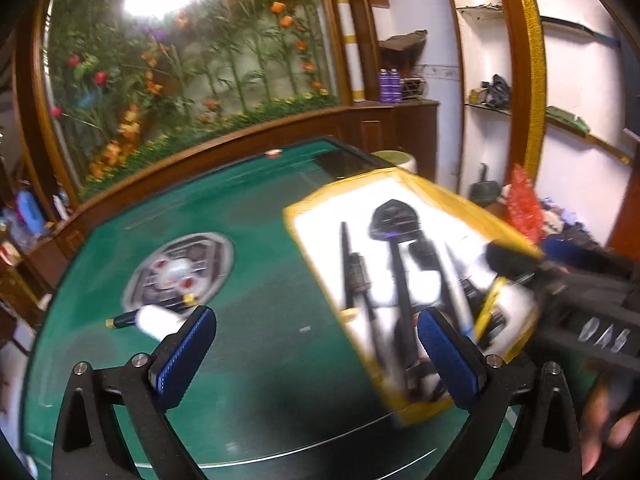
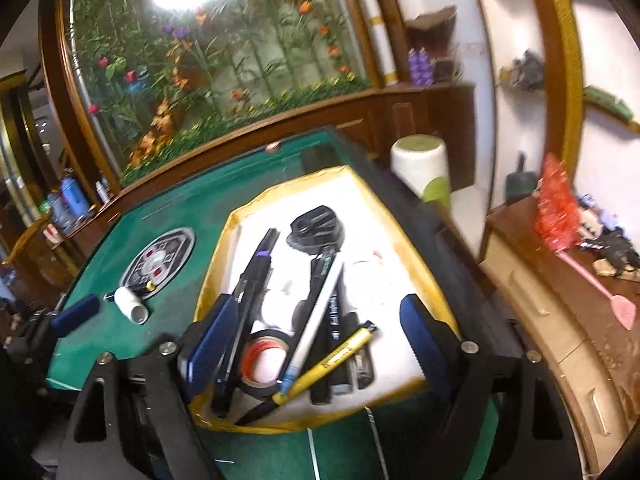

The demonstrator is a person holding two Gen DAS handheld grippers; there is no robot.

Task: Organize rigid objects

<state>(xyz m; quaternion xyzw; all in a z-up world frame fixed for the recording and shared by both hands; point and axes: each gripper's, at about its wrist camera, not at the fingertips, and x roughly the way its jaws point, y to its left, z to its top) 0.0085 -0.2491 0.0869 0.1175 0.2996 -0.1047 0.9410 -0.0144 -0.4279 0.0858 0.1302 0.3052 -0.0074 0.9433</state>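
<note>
the yellow-rimmed tray [image 2: 404, 200] with its white floor sits on the green table [image 2: 168, 216], toward its right side, holding pens, a roll of black tape [image 2: 262, 360], a yellow pen [image 2: 324, 364] and a black round-headed tool [image 2: 316, 232]. in the left wrist view the tray [image 1: 436, 196] is smeared by motion blur, so its contents are hard to separate. the left gripper [image 1: 316, 356] stands wide open with nothing between its blue pads (its right finger overlaps the tray's near edge). the right gripper [image 2: 312, 344] is also spread wide and empty, hanging over the tray's near end; its body is cut off at the frame bottom. a small white cylinder [image 2: 130, 304] lies on the table beside a round metal plate [image 2: 160, 260], left of the tray.
</note>
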